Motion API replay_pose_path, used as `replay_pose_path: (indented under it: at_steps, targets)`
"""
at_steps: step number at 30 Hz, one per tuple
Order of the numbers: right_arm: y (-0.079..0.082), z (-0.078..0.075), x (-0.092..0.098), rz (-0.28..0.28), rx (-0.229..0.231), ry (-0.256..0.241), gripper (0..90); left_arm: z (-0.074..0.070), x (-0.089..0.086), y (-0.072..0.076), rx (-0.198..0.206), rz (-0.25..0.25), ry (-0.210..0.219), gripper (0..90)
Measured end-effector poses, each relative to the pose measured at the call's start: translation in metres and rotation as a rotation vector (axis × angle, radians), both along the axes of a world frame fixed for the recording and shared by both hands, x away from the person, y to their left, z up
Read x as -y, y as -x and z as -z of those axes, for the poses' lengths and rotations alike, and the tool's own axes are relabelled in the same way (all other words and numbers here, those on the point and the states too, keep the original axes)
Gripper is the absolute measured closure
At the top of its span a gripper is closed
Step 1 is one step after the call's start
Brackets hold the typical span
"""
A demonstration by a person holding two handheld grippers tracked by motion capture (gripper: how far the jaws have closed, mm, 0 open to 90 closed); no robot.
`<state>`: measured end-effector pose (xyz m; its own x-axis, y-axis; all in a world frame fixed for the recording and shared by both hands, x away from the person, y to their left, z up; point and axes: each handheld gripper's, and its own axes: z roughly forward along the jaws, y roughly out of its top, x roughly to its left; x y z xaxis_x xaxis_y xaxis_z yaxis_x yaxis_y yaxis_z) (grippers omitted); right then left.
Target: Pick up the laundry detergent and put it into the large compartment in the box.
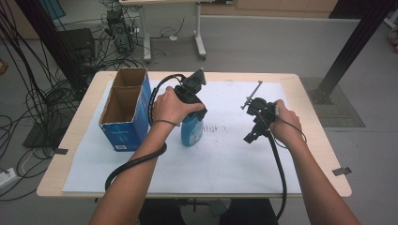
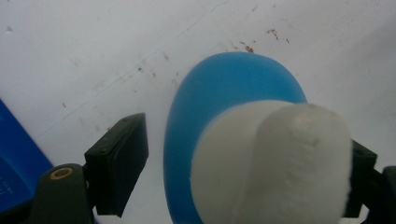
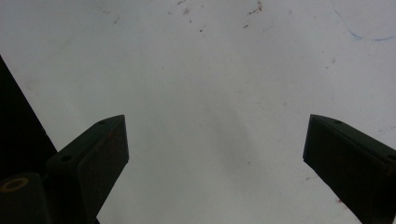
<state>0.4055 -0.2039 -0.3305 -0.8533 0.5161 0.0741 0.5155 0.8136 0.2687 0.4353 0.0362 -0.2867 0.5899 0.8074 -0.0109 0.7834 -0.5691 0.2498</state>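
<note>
A white sheet (image 1: 225,159) covered the wooden table (image 1: 309,93), with cables strewn on the grey floor behind. The left gripper (image 2: 233,182) stood over one blue bottle (image 1: 191,131), its jaws spread around the white cap (image 2: 275,163) and not clamped. The right gripper (image 3: 215,154) hung unclenched above bare sheet, holding nothing. One blue carton (image 1: 126,110) with two open compartments stood just left of the bottle.

The left tool (image 2: 243,168) straddles a blue bottle's (image 2: 210,107) white cap (image 2: 280,168), jaws apart, above white paper (image 2: 93,56).
</note>
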Motion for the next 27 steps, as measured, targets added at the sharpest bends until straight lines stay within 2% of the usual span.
replay_pose_path:
  at_steps: [13, 27]
  targets:
    - [0.0003, -0.0002, -0.0005, 0.003, -0.001, 0.003, 6.7, -0.0020, 0.0001, 0.0019, -0.007, 0.005, 0.020, 36.3]
    - [0.0010, -0.0009, 0.0000, 0.002, 0.003, 0.003, 6.7, -0.0020, 0.0006, 0.0036, 0.004, 0.002, 0.019, 37.2]
